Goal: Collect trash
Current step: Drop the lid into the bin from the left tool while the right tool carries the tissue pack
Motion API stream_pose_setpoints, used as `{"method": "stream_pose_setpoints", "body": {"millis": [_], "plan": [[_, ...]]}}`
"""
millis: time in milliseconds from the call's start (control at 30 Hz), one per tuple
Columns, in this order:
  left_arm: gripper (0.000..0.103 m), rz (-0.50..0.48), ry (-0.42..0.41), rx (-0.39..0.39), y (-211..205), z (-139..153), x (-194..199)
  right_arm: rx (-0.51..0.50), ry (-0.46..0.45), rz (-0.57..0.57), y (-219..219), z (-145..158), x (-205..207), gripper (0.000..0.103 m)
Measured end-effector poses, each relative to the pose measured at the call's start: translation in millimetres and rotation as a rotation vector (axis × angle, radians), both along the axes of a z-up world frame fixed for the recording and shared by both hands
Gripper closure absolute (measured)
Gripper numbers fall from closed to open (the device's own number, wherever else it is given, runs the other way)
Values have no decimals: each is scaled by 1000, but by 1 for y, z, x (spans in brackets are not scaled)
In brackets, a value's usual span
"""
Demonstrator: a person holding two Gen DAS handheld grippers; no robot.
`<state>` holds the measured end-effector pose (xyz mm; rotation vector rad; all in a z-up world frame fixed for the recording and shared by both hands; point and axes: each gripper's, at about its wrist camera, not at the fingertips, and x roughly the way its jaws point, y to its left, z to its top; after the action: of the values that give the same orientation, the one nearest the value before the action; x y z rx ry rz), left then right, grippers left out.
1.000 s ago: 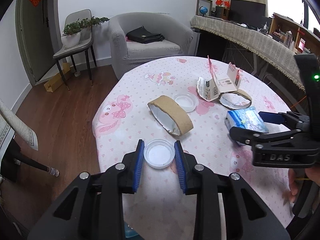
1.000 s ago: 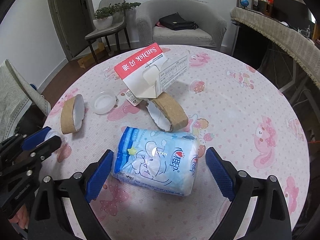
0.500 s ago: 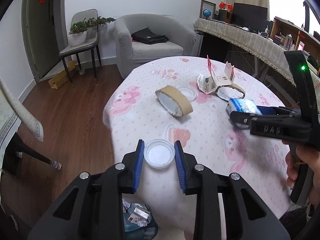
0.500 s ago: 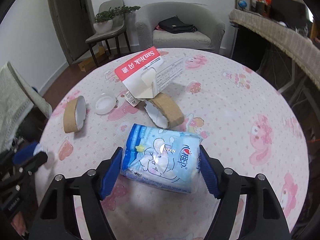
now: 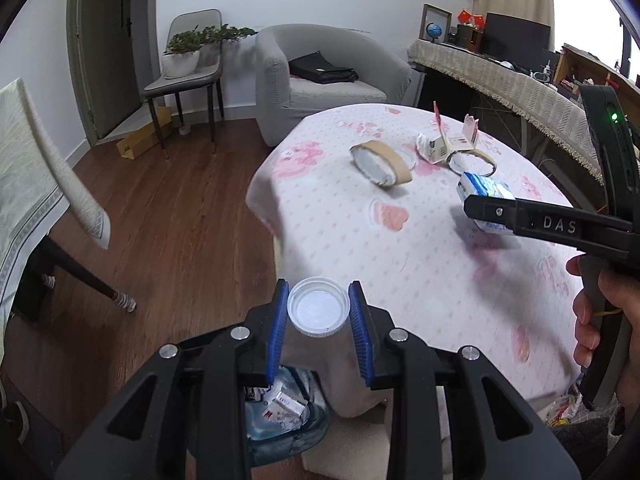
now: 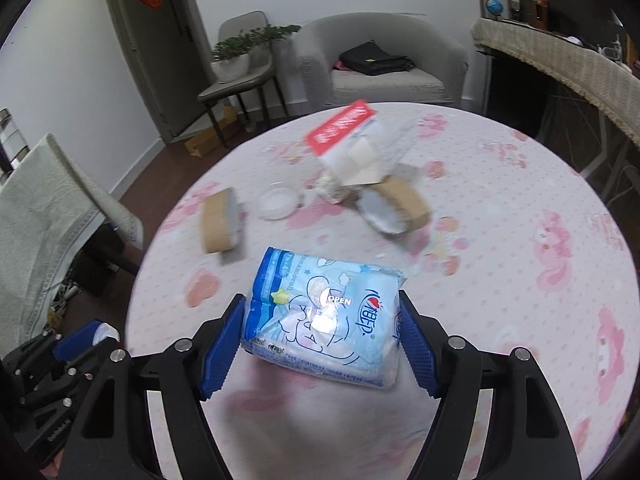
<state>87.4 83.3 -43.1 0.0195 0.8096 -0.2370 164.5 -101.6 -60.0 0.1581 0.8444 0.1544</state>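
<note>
My left gripper (image 5: 318, 286) is shut on a white plastic lid (image 5: 317, 312) and holds it past the near edge of the pink table (image 5: 400, 264), above a bin of trash (image 5: 280, 412) on the floor. My right gripper (image 6: 320, 300) is shut on a blue tissue pack (image 6: 320, 328), with both blue pads pressed on its ends, just above the tablecloth. On the table behind lie two brown tape rolls (image 6: 218, 226) (image 6: 400, 206), another white lid (image 6: 278, 202) and a red-and-white card package (image 6: 352, 140).
A cloth-draped chair (image 5: 36, 184) stands at the left over the wood floor. Further back are a grey armchair (image 5: 328, 76) holding a black bag, a chair carrying a potted plant (image 5: 188, 72), and a long covered sideboard (image 5: 500, 80) at the right.
My left gripper has drawn the lid back off the table to beyond its edge, above the bin. My right gripper has closed its wide jaws onto the tissue pack and carried it a little way.
</note>
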Motion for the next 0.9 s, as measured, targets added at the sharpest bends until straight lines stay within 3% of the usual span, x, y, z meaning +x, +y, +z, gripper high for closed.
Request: {"method": "stream_pose_setpoints", "body": {"millis": [433, 900], "plan": [[71, 79, 34, 0, 41, -12, -20, 42, -83, 144, 49, 16, -20, 29], [71, 138, 144, 20, 83, -52, -28, 80, -117, 282, 106, 20, -25, 29]]}}
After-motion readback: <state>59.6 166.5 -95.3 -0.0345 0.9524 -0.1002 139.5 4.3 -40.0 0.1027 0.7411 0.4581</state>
